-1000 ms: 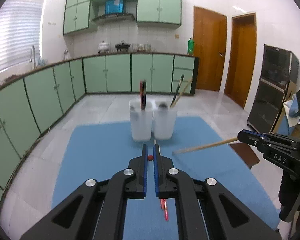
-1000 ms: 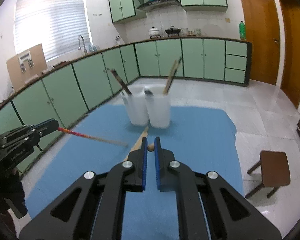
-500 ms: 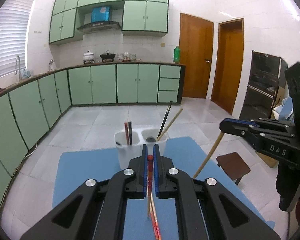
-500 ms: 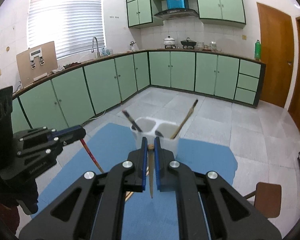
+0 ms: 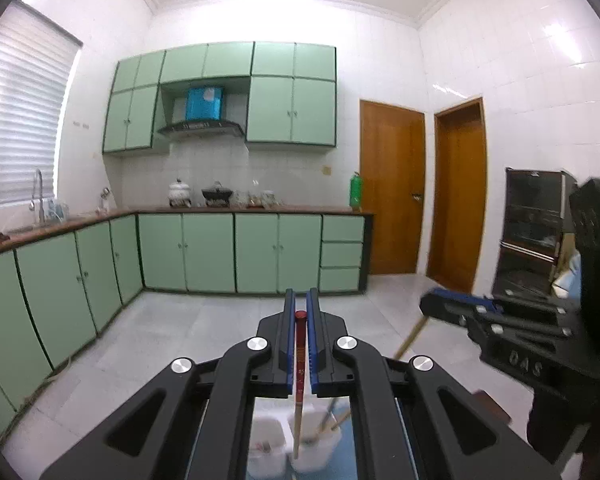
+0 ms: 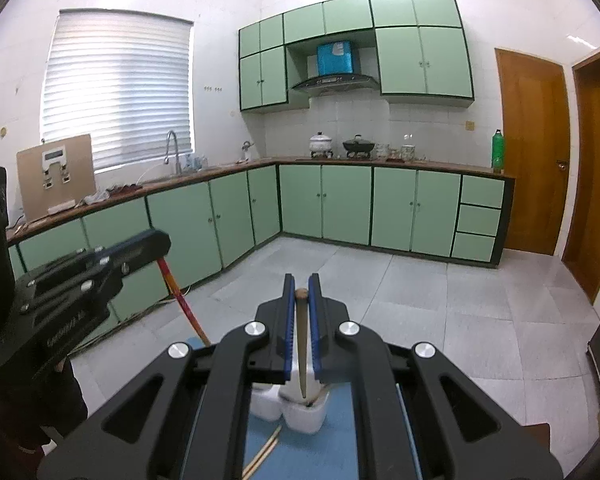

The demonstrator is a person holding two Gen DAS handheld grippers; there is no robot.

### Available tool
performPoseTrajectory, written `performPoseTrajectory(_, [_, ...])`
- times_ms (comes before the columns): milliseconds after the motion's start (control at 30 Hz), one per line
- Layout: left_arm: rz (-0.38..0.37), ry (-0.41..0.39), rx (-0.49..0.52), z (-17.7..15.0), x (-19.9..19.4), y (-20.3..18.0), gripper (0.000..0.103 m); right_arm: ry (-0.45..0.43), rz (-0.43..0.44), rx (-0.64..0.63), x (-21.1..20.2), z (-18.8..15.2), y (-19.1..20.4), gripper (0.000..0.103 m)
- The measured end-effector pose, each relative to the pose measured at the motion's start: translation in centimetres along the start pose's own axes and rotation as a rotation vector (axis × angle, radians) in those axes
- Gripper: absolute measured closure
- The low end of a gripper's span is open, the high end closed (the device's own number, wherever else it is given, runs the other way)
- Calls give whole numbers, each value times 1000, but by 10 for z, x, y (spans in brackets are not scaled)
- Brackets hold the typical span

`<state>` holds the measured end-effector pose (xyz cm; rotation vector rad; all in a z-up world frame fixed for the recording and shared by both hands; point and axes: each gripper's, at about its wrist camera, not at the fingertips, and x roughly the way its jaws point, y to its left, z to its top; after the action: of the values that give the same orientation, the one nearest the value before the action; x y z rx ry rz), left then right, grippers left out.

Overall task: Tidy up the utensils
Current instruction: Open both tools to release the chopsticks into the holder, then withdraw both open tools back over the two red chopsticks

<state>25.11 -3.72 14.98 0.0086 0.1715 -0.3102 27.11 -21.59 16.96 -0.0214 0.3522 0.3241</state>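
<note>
My left gripper (image 5: pixel 300 300) is shut on the top of a red chopstick (image 5: pixel 300 356). The stick hangs down toward a white two-cup holder (image 5: pixel 265 450) far below, where other utensils stand in the right cup. My right gripper (image 6: pixel 301 286) is shut on the top of a wooden chopstick (image 6: pixel 301 344), whose tip hangs above the holder (image 6: pixel 300 416). Each view also catches the other gripper: the right gripper (image 5: pixel 460 308) with its wooden chopstick (image 5: pixel 410 338), and the left gripper (image 6: pixel 140 244) with its red chopstick (image 6: pixel 180 300).
The holder stands on a blue mat (image 6: pixel 340 440) with loose wooden chopsticks (image 6: pixel 266 452) beside it. A small brown stool (image 6: pixel 536 430) is on the tiled floor at the right. Green cabinets (image 5: pixel 204 252) line the far walls, and a dark rack (image 5: pixel 532 232) stands at the right.
Both grippers have risen high above the mat, still shut on their chopsticks. The sticks swung from near level to hanging down, and the holder slid to the bottom of both views.
</note>
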Motion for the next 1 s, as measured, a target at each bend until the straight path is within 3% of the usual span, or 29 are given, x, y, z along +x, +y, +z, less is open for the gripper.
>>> performPoseTrajectory(167, [62, -1, 12, -7, 43, 9, 98, 27, -19, 16, 42, -5, -12, 97])
performPoseTrajectory(300, [68, 86, -23, -35, 80, 22, 98, 91, -26, 27, 73, -24, -17, 97])
performPoseTrajectory(467, [54, 179, -75, -60, 99, 35, 97, 164, -15, 34, 96, -47, -9, 96])
performPoseTrajectory(567, [54, 191, -89, -64, 95, 40, 82, 179, -22, 29, 98, -56, -5, 95])
performPoseTrajectory(633, [50, 179, -92, -64, 84, 42, 77, 172, -33, 31, 91, -59, -4, 86])
performPoseTrajectory(700, [54, 171, -83, -61, 74, 42, 74, 145, -54, 39, 80, -60, -6, 67])
performPoseTrajectory(767, [52, 161, -81, -59, 62, 42, 69, 127, -68, 39, 69, -62, -8, 65])
performPoseTrajectory(933, [66, 141, -53, -63, 24, 32, 52, 101, -104, 43, 31, -80, -10, 42])
performPoseTrajectory(1000, [62, 147, -52, -70, 10, 29, 48, 94, -119, 39, 15, -93, -8, 28])
